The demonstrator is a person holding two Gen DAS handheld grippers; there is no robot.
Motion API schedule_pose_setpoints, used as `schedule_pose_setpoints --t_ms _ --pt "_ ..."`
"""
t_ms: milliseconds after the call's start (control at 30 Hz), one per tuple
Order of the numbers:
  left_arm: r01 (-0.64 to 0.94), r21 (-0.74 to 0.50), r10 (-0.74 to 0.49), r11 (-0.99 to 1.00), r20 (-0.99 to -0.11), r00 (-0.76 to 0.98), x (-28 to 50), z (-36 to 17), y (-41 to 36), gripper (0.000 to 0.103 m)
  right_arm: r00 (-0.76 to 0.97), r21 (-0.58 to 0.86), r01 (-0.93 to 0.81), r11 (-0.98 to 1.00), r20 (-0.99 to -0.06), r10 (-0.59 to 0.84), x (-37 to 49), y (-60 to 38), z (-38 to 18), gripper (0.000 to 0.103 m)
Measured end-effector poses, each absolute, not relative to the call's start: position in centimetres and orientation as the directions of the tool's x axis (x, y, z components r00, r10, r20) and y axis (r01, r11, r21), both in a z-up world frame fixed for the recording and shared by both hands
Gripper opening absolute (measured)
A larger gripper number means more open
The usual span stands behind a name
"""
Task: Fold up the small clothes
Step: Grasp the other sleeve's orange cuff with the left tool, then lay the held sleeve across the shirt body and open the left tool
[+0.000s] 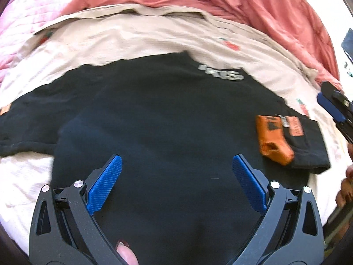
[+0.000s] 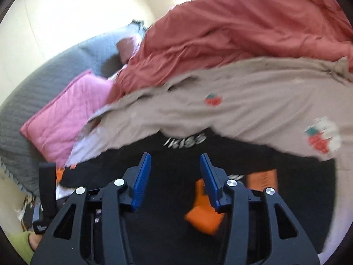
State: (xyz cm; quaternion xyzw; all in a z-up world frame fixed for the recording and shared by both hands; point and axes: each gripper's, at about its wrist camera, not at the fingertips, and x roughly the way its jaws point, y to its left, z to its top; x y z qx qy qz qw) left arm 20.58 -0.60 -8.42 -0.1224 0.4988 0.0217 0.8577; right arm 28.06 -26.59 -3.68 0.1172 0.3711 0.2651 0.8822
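Item: black shirt (image 1: 158, 119), flat on bed over beige sheet (image 1: 132, 37). R sleeve w/ orange cuff (image 1: 274, 142) folded in; L sleeve still out. I've left gripper (image 1: 176, 161) jaws wide, empty; right gripper (image 2: 175, 161) half-open, empty.

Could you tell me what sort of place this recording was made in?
Most likely a bedroom, with the work done on a bed. A black shirt lies spread on a beige sheet printed with strawberries, a rumpled coral duvet is bunched behind it, and a pink quilted pillow sits beside that.
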Motion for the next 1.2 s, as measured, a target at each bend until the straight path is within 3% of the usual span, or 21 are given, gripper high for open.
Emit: schedule_pose_setpoints --t_ms 100,167,233,300,400,467,500,533,700,967,1200 --pt "-0.098 -0.253 -0.178 0.963 -0.861 0.476 21.6 -8.7 -3.6 0.094 0.608 0.285 -0.265 0.921 -0.692 0.389 29.3 -29.0 -5.4 0.05" --pt "-0.056 -0.306 -0.25 0.951 -0.86 0.445 22.8 -9.2 -6.2 0.088 0.614 0.215 -0.2 0.956 -0.733 0.293 29.8 -30.2 -6.3 0.05" --pt "-0.046 -0.351 -0.302 0.935 -0.86 0.412 23.9 -10.0 -8.0 0.072 0.606 0.25 -0.157 0.955 -0.74 0.293 30.0 -31.7 -6.7 0.051" --pt "-0.068 -0.403 -0.35 0.913 -0.857 0.379 24.8 -11.1 -9.0 0.064 0.609 0.273 -0.127 0.954 -0.737 0.292 29.7 -32.6 -7.0 0.051" --pt "-0.132 -0.443 -0.374 0.887 -0.855 0.359 26.0 -12.5 -10.2 0.063 0.622 0.276 -0.118 0.954 -0.728 0.288 29.4 -33.5 -6.6 0.051" --pt "-0.125 -0.453 -0.381 0.883 -0.847 0.371 26.5 -12.4 -11.2 0.037 0.63 0.278 -0.121 0.953 -0.721 0.29 29.3 -34.0 -6.2 0.051" --pt "-0.129 -0.449 -0.377 0.884 -0.848 0.372 26.6 -12.3 -11.4 0.015 0.635 0.272 -0.12 0.955 -0.718 0.285 29.3 -34.1 -6.1 0.051" --pt "-0.139 -0.422 -0.346 0.896 -0.859 0.377 26.8 -12.2 -11.7 0.006 0.639 0.266 -0.118 0.957 -0.717 0.279 29.5 -33.8 -6.1 0.051" --pt "-0.1 -0.386 -0.309 0.917 -0.845 0.436 27.2 -10.4 -11.4 0.004 0.645 0.294 -0.086 0.952 -0.712 0.278 30.6 -33.9 -6.2 0.051" --pt "-0.119 -0.288 -0.143 0.95 -0.742 0.654 25.8 -2.0 -3.8 0.004 0.664 0.381 -0.003 0.925 -0.691 0.287 30.8 -36.9 -6.0 0.051" --pt "-0.229 -0.179 0.017 0.957 -0.752 0.658 24.5 -2.5 3.0 0.004 0.652 0.368 0.002 0.93 -0.705 0.277 30.8 -36.7 -6.4 0.051"
